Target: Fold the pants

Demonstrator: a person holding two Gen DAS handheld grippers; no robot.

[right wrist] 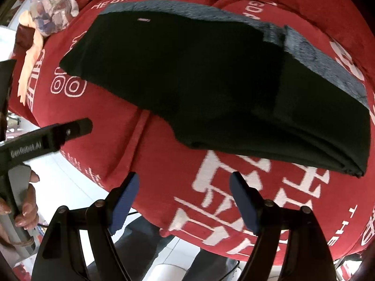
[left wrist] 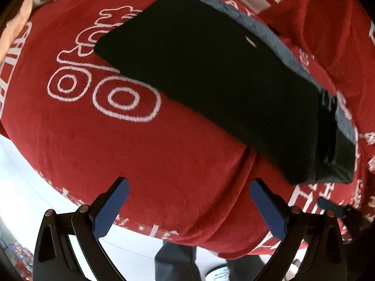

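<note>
The black pants (left wrist: 222, 77) lie folded into a compact stack on a red blanket (left wrist: 117, 145), with a grey inner waistband along the far edge. In the right wrist view the pants (right wrist: 187, 89) show stacked layers at the near right corner. My left gripper (left wrist: 188, 187) is open and empty, hovering over the blanket in front of the pants. My right gripper (right wrist: 184, 182) is open and empty, just short of the pants' near edge. The left gripper also shows in the right wrist view (right wrist: 77, 126), at the left, held by a hand.
The red blanket (right wrist: 234, 199) has white printed letters and drapes over the surface's near edge. A patterned cloth (right wrist: 54, 4) lies at the far left. The white floor (left wrist: 21, 175) and the person's legs (left wrist: 175, 262) show below.
</note>
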